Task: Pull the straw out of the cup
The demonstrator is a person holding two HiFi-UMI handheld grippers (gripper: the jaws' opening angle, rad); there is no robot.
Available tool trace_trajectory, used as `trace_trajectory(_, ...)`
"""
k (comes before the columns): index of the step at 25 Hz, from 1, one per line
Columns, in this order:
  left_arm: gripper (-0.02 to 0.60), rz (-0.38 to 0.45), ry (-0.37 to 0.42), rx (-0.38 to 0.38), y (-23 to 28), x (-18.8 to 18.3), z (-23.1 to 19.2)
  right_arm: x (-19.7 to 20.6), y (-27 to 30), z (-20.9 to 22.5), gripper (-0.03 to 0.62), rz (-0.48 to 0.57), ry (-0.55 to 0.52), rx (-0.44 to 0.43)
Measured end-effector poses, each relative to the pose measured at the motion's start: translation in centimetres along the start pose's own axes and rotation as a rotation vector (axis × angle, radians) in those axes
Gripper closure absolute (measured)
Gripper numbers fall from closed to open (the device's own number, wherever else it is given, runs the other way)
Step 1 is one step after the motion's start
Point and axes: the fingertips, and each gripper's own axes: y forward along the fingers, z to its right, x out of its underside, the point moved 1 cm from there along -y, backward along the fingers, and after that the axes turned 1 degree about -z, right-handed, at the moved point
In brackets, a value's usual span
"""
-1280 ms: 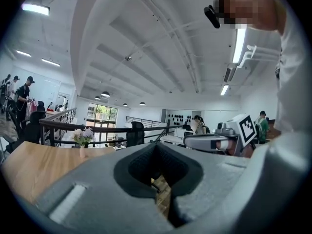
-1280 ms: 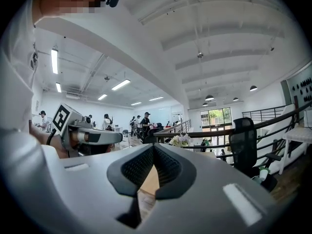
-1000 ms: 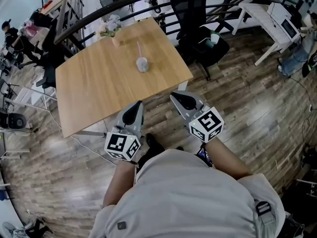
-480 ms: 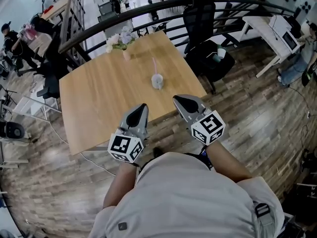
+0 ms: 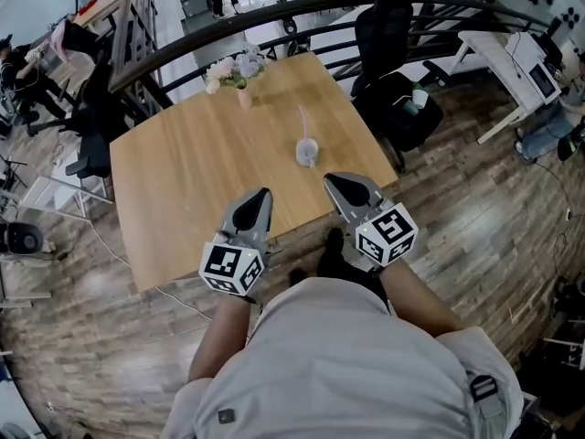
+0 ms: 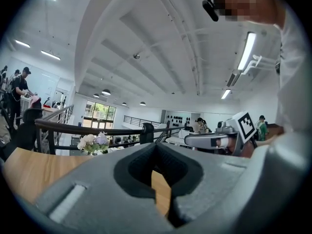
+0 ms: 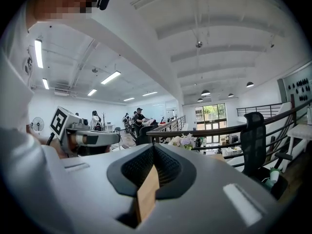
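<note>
A small clear cup [image 5: 307, 152] with a pink straw [image 5: 302, 120] standing in it sits on the wooden table [image 5: 183, 172], toward the table's right side. My left gripper [image 5: 264, 192] hangs over the table's near edge, shut and empty, left of and nearer than the cup. My right gripper [image 5: 330, 178] is also shut and empty, a short way nearer than the cup and apart from it. In the left gripper view the jaws [image 6: 155, 145] meet at the tip; in the right gripper view [image 7: 154, 147] they do the same. Neither gripper view shows the cup.
A small vase of flowers [image 5: 236, 69] stands at the table's far edge. A black office chair [image 5: 395, 71] is beside the table's right corner. A dark railing [image 5: 183, 44] runs behind, and a white desk [image 5: 512, 48] stands far right. People work at the far left.
The person has stepped toward the table. Table and cup have come nearer in the head view, and both gripper tips now reach over the near edge.
</note>
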Motion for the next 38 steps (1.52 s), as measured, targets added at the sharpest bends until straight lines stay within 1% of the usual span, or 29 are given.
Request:
trace_trajectory(4,0.577,-0.014,-0.009,-0.010,1.3,0.6,-1.7,0.7,2.3,1.5,0.585,-0.012,0.017,-0.012)
trace_trajectory(8,0.577,-0.028,-0.017,-0.033,3.1,0.8,-3.4,1.1,4.8,3.9,0.585,-0.027,0.037,-0.025)
trace_trajectory(12,0.577,-0.050,-0.027,-0.068,5.7,1.6,-5.9,1.6,7.8,7.1,0.585,-0.050,0.023,-0.040)
trace_trajectory(15,0.577,-0.075,-0.050,-0.098,8.2,2.0,-7.7,1.6,10.0,10.0,0.585,-0.078,0.042,-0.056)
trace_trajectory(18,0.577,-0.097,-0.074,-0.108,10.9,2.4,-8.9,2.4,12.3,12.9,0.583,-0.125,0.059,-0.071)
trace_trajectory(22,0.577,-0.132,-0.081,-0.103,14.6,3.8,-10.1,4.3,15.2,16.1,0.559,-0.189,0.083,-0.103)
trace_trajectory(26,0.577,-0.185,-0.094,-0.093,17.9,6.4,-11.4,6.8,17.3,18.7,0.522,-0.256,0.112,-0.133)
trace_trajectory(32,0.577,-0.226,-0.129,-0.136,21.5,9.1,-13.8,11.9,20.3,22.1,0.496,-0.370,0.141,-0.175)
trace_trajectory(38,0.577,-0.266,-0.163,-0.158,23.9,12.2,-15.6,16.9,23.0,23.7,0.482,-0.474,0.147,-0.237)
